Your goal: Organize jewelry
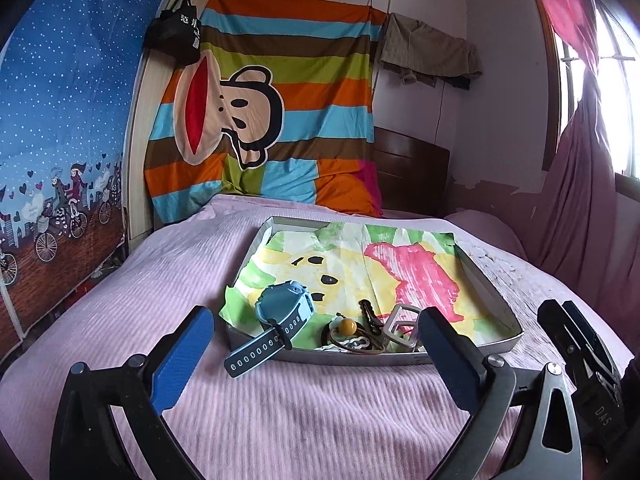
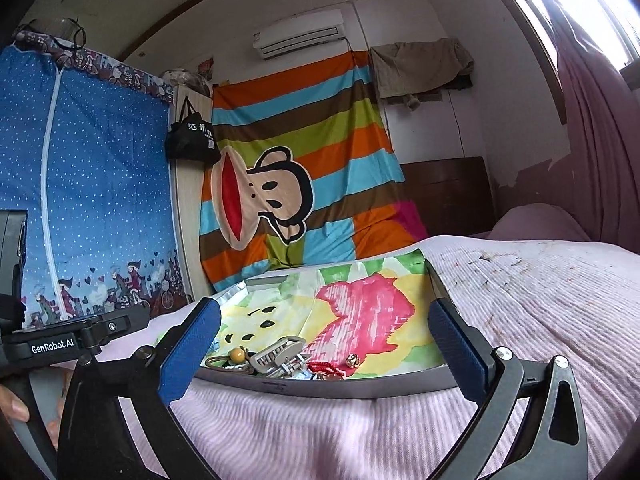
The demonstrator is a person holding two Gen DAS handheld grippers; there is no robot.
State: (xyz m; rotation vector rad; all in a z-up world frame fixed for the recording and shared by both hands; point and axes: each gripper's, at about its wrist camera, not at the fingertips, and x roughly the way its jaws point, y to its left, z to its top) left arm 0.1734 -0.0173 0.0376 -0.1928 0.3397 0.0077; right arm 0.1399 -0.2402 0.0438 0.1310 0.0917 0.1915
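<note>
Both my grippers hang over the pink bedspread [image 1: 304, 408] at the tray's [image 1: 500, 346] near edge, left gripper [image 1: 316, 344] and right gripper [image 2: 324, 344] each with jaws wide and holding nothing. Jewelry is bunched along that near edge on the painted paper [image 1: 400, 264]: a blue watch [image 1: 280, 312] with its strap hanging out over the rim at the near-left corner, a hair tie with a yellow bead [image 1: 347, 326], a grey clip [image 2: 278, 354] beside it. A red cord [image 2: 324, 368] with a small bell [image 2: 352, 359] lies just right of the clip.

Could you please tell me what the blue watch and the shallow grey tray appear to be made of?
The blue watch looks like matte rubber or silicone: its punched strap bends over the rim. The shallow grey tray looks like thin card or plastic, with a smooth, dull wall; I cannot tell which.
</note>
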